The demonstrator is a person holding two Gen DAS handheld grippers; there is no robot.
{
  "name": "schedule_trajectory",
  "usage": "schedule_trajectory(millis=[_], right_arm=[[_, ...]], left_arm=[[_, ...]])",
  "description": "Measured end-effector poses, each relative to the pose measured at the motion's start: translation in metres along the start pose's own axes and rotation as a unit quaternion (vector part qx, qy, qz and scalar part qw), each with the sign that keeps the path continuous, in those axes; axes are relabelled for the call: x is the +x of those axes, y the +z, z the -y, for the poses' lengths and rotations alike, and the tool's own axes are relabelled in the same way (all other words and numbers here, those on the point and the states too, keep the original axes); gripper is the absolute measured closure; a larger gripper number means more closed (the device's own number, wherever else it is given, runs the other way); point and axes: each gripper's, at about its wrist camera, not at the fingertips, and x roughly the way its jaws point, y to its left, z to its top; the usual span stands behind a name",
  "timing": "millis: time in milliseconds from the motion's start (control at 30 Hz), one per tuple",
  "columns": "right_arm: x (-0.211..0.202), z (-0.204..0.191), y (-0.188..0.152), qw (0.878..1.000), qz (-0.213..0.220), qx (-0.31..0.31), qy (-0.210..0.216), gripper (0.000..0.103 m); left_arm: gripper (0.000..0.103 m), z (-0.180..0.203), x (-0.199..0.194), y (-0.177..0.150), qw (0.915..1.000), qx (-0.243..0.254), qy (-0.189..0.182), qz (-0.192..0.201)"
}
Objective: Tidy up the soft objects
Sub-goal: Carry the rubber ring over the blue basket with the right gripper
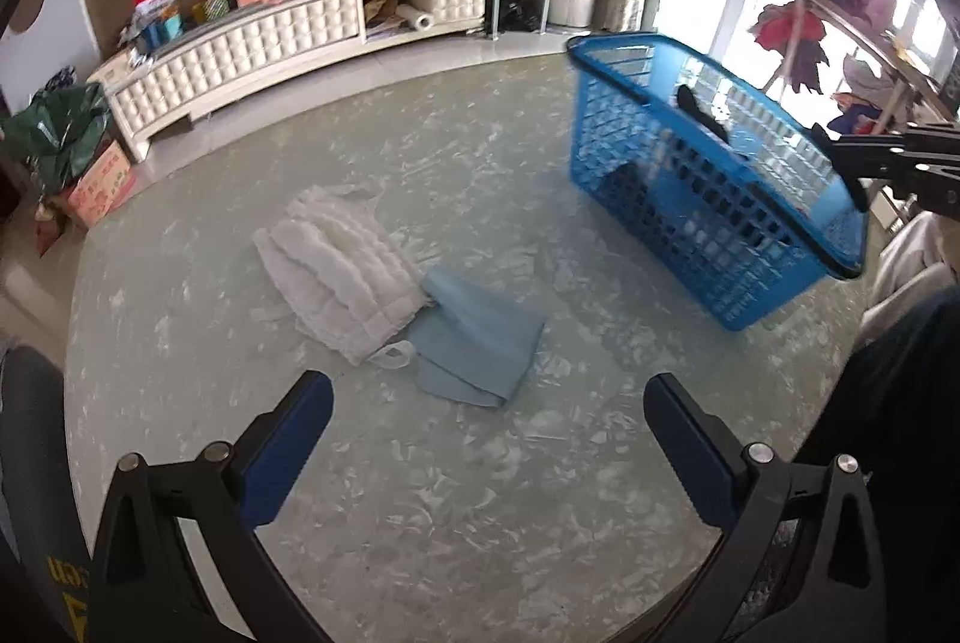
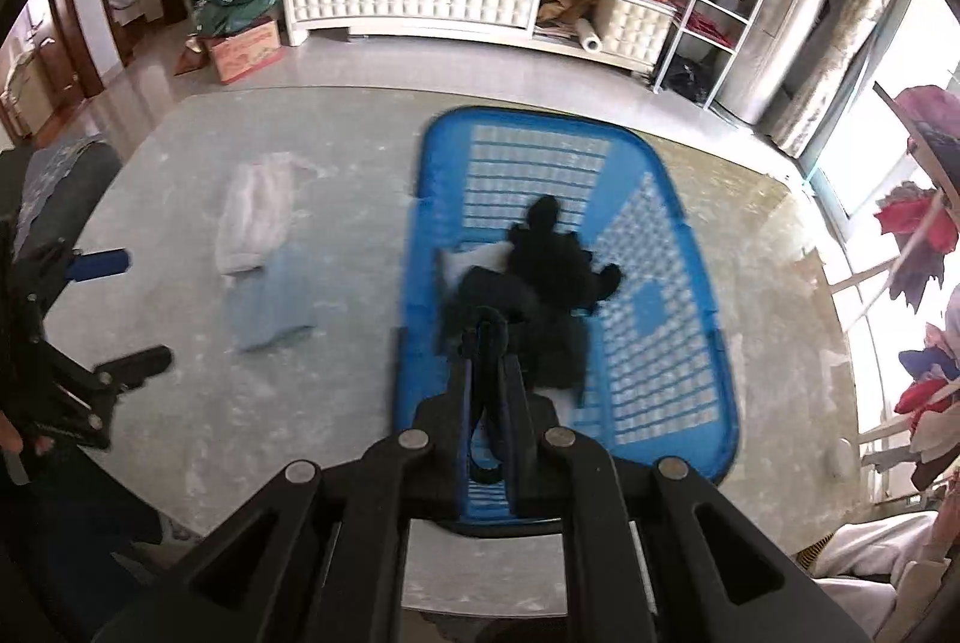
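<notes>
White cloth (image 1: pixel 339 271) overlaps blue cloth (image 1: pixel 480 337), basket (image 1: pixel 690 199) nearby.

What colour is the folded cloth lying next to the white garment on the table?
Light blue, plain with no pattern. The folded cloth shows best in the left wrist view.

Blue latticed laundry basket (image 1: pixel 690 199) holding black garments (image 2: pixel 540 277); white ruffled garment (image 1: pixel 342 271) and pale blue folded cloth (image 1: pixel 474 343) on a grey-green marbled table (image 1: pixel 420 493); left gripper (image 1: pixel 486 439) black with dark blue pads (image 1: pixel 288 445).
</notes>
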Motion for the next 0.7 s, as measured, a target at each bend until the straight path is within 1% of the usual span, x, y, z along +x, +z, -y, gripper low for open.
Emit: schedule_trajectory(millis=[133,233,267,333,400,467,600,700], right_arm=[[0.011,0.023,0.001,1.0,-0.018,0.015,-0.003,0.095],[0.028,0.037,-0.001,0.999,-0.035,0.024,-0.002,0.095],[0.032,0.04,-0.002,0.999,-0.042,0.026,-0.002,0.095],[0.041,0.047,-0.003,0.998,-0.053,0.03,-0.004,0.095],[0.05,0.053,-0.005,0.997,-0.062,0.035,-0.003,0.095],[0.054,0.057,-0.006,0.997,-0.069,0.036,0.001,0.095],[0.053,0.058,-0.003,0.997,-0.07,0.022,0.006,0.095],[0.052,0.058,-0.003,0.998,-0.066,0.012,0.003,0.095]], left_arm=[[0.0,-0.011,0.011,0.001,0.9996,-0.018,0.011,-0.018],[0.0,-0.023,0.016,0.002,0.999,-0.034,0.016,-0.026],[0.0,-0.027,0.02,0.002,0.9984,-0.04,0.025,-0.031],[0.0,-0.033,0.028,0.0,0.9972,-0.041,0.038,-0.05],[0.0,-0.04,0.035,0.0,0.9959,-0.045,0.038,-0.069],[0.0,-0.049,0.038,0.002,0.995,-0.048,0.043,-0.077],[0.0,-0.068,0.041,0.008,0.9934,-0.056,0.059,-0.081],[0.0,-0.08,0.049,0.015,0.9915,-0.058,0.068,-0.095]])
